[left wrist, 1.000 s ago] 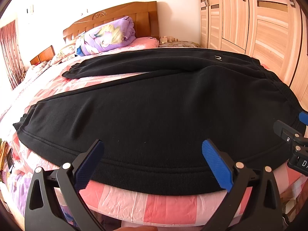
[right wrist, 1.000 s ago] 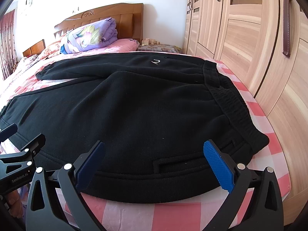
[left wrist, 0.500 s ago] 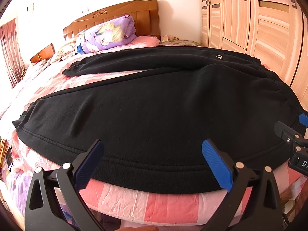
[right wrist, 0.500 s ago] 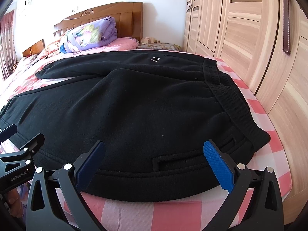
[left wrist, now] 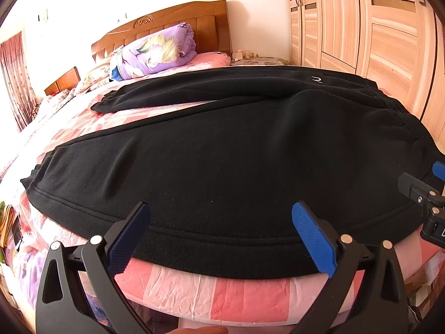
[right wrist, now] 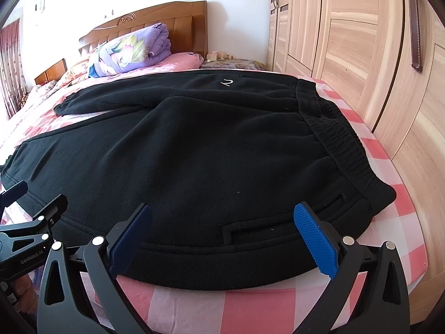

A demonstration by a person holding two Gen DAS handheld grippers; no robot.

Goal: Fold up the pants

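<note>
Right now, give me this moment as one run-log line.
stage: pre-grasp | pants: flat on bed, unfolded | left gripper: open at near leg edge | right gripper: open near waistband

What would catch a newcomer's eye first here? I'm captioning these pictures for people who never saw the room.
The black pants dominate, spread flat across the pink checked bed, waistband toward the wooden wardrobe on the right. Next, the blue-padded left gripper and right gripper, both open, at the pants' near edge. At the back, a purple folded quilt lies against the headboard.
</note>
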